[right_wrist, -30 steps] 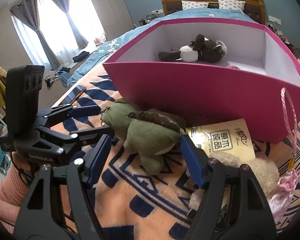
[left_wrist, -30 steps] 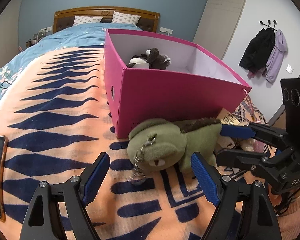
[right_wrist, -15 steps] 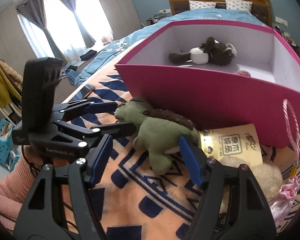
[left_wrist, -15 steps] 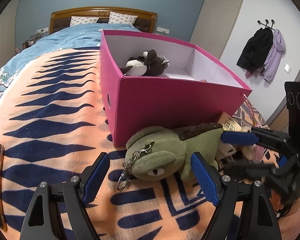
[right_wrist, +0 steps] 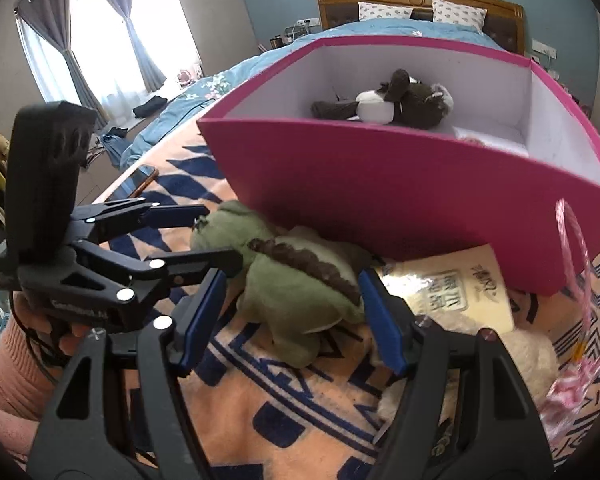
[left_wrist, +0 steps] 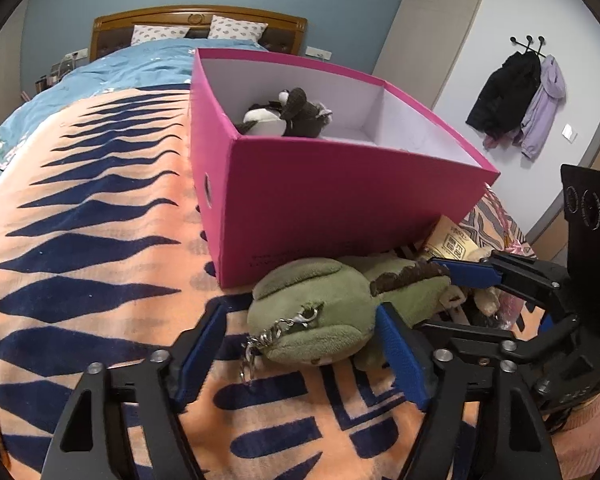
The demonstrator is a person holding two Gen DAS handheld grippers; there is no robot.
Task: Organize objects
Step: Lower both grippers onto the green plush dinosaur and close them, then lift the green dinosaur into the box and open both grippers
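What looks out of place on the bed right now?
The green plush dinosaur lies on its side on the blanket outside the pink box, as do a tan packet and a cream plush.

Home bedroom: bed (left_wrist: pixel 100 92), pillows (left_wrist: pixel 236 28), curtains (right_wrist: pixel 72 40), hung coats (left_wrist: pixel 516 96)

Both claws look like the same kit: matte black plastic frames with triangular cutouts in the arms, shiny silver screw heads at the pivots, and ribbed bright blue pads lining the fingers. The left claw (left_wrist: pixel 298 354) has pale lettering printed on its side, too blurry for me to read. The right claw (right_wrist: pixel 290 320) carries a tall black block on top with three round rings on its face. A thin black cable trails off below the left one. The person's sleeve (right_wrist: pixel 8 376) is fuzzy pink knit.
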